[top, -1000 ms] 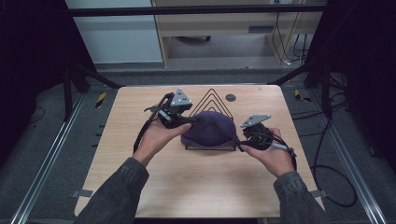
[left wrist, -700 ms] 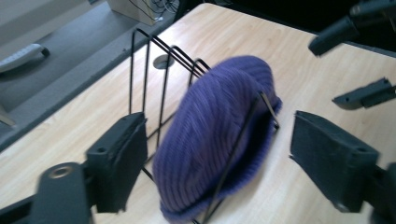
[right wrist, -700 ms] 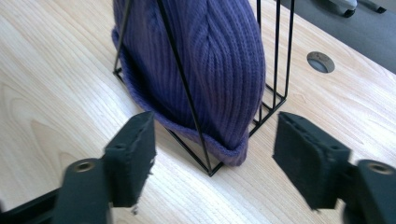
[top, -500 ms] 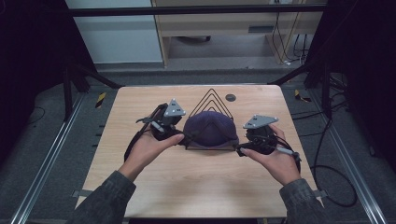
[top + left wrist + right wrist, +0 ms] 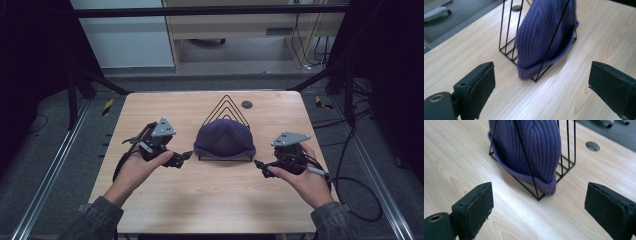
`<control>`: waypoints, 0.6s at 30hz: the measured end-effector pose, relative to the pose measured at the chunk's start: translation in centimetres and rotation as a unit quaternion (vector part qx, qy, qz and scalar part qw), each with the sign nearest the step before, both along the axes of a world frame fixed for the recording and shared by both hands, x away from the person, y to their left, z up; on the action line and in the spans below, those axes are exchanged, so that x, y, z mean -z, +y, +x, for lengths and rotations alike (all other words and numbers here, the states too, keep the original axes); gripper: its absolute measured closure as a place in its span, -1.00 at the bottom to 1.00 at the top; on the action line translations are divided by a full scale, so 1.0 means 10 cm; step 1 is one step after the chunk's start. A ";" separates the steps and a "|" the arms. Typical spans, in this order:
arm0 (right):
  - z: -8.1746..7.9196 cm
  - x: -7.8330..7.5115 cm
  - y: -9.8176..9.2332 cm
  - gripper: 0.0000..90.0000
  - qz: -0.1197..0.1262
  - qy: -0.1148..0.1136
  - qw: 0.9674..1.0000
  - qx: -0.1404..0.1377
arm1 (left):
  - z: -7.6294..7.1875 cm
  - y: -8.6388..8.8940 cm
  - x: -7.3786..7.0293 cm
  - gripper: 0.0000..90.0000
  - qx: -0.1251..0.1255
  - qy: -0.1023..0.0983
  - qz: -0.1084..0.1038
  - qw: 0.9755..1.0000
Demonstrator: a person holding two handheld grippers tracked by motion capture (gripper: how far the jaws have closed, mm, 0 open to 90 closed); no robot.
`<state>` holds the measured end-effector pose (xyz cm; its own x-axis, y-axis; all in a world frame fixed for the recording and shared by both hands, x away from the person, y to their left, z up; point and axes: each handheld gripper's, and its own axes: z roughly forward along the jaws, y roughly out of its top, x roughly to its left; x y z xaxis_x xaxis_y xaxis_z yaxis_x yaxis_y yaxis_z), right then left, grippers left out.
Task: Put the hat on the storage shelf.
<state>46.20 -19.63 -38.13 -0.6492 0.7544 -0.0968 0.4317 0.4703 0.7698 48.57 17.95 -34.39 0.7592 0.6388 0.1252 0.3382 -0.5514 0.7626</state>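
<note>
Moved: both grippers have drawn back from the hat since the earlier frames, the left gripper (image 5: 186, 155) out toward the left of the high view and the right gripper (image 5: 258, 163) toward the right; the hat now sits alone on its rack.
Left jaws: they have just been opening and now stand wide, black pads (image 5: 482, 91) far apart, nothing between them but bare wood.
Right jaws: also just opened wide, pads (image 5: 480, 206) well apart, holding nothing.
Hat: a purple ribbed knit hat (image 5: 224, 138) at the middle of the high view, pulled over the front of the rack, its brim touching or just above the table (image 5: 210, 200) at the low corner.
Rack: a black wire rack (image 5: 227, 103) of triangular frames, standing upright, its peaks rising behind the hat.
Step in hand: as I judge it, letting go and backing off after seating the hat.
Doing it well: keep the jaws wide while pulling straight out to each side, so no pad snags the knit or nudges the light rack; watch that the brim hangs even on both sides, since the gripper views show it drooping past the front wire at one corner.
Risk: a pad catching the brim could drag hat and rack together.
Other: a small dark round hole (image 5: 246, 104) in the table, upper right of the rack.
Writing: no brand, label or lettering can be read on hat, rack or grippers.
</note>
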 end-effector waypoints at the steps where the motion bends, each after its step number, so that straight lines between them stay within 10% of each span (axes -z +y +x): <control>1: -0.01 0.05 -0.05 -0.83 0.000 0.007 1.000 -0.003 | 0.00 0.04 0.02 -0.86 -0.002 0.002 0.000 1.000; 18: -0.02 0.60 -0.46 -0.74 -0.012 0.065 0.997 0.032 | 0.03 0.49 0.54 -0.86 -0.038 0.033 0.026 0.998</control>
